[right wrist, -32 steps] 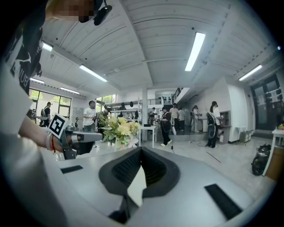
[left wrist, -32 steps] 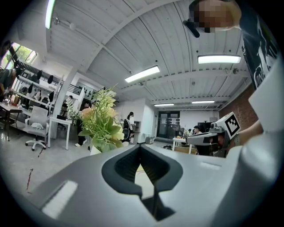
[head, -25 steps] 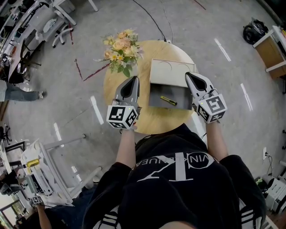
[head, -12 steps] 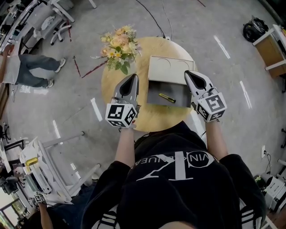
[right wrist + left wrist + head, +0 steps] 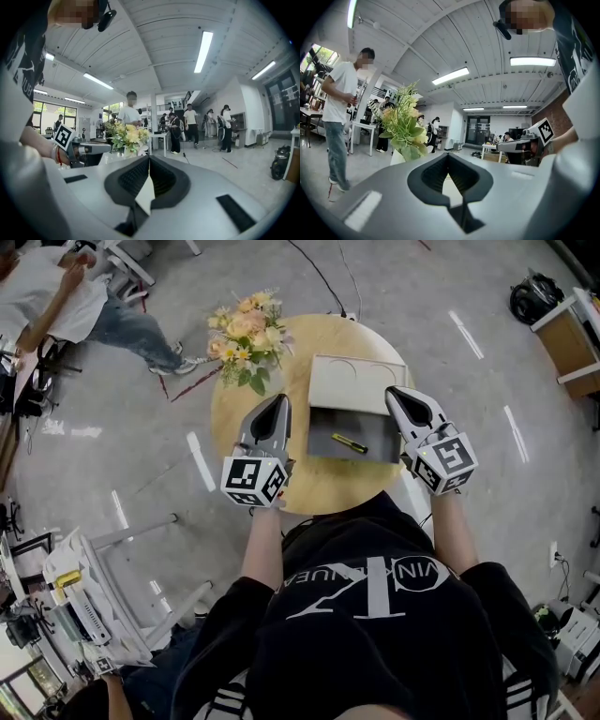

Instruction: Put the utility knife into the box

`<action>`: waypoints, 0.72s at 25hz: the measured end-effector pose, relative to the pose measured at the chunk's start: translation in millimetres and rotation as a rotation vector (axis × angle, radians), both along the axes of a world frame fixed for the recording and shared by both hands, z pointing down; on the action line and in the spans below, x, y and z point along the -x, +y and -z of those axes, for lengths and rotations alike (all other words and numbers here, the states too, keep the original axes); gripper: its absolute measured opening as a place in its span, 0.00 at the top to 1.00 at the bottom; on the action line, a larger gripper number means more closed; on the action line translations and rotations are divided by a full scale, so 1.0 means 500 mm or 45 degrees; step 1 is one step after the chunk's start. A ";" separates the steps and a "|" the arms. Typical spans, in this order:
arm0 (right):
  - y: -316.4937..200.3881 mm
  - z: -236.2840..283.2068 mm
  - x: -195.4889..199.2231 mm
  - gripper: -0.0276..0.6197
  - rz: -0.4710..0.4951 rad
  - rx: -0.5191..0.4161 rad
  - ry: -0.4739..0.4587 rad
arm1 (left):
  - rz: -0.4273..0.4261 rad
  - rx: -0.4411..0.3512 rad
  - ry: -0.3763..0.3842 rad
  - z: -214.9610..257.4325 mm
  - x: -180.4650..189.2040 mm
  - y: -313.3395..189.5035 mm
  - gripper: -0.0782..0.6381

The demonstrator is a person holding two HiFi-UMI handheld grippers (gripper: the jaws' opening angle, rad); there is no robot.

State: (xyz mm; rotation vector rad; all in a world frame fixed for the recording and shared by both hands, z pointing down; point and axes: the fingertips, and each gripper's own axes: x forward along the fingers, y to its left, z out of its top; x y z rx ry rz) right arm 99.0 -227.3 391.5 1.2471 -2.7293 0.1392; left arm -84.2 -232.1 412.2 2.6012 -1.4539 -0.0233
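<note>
A yellow utility knife (image 5: 349, 442) lies inside the grey open box (image 5: 322, 448) on the round wooden table (image 5: 319, 495); the box's cream lid (image 5: 352, 385) is folded back behind it. My left gripper (image 5: 278, 401) hovers just left of the box, shut and holding nothing. My right gripper (image 5: 394, 393) hovers at the box's right edge, also shut and holding nothing. In the left gripper view the jaw tips of the left gripper (image 5: 448, 154) meet, and in the right gripper view the right gripper (image 5: 149, 157) shows the same.
A vase of yellow and peach flowers (image 5: 246, 338) stands on the table's far left, close to my left gripper. A person (image 5: 84, 296) walks on the floor beyond the table. Cables (image 5: 323, 282) run across the floor behind the table.
The person on the floor at the far left has walked further up and to the right. Both grippers and the knife in the box have stayed almost still.
</note>
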 end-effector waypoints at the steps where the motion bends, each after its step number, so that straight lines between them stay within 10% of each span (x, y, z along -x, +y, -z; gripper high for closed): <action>1: 0.000 0.002 -0.002 0.94 -0.002 0.001 -0.010 | -0.001 0.001 0.000 0.000 -0.001 0.000 0.88; 18: -0.001 -0.007 0.004 0.94 0.001 -0.004 0.047 | 0.007 0.004 -0.001 -0.006 0.005 0.001 0.88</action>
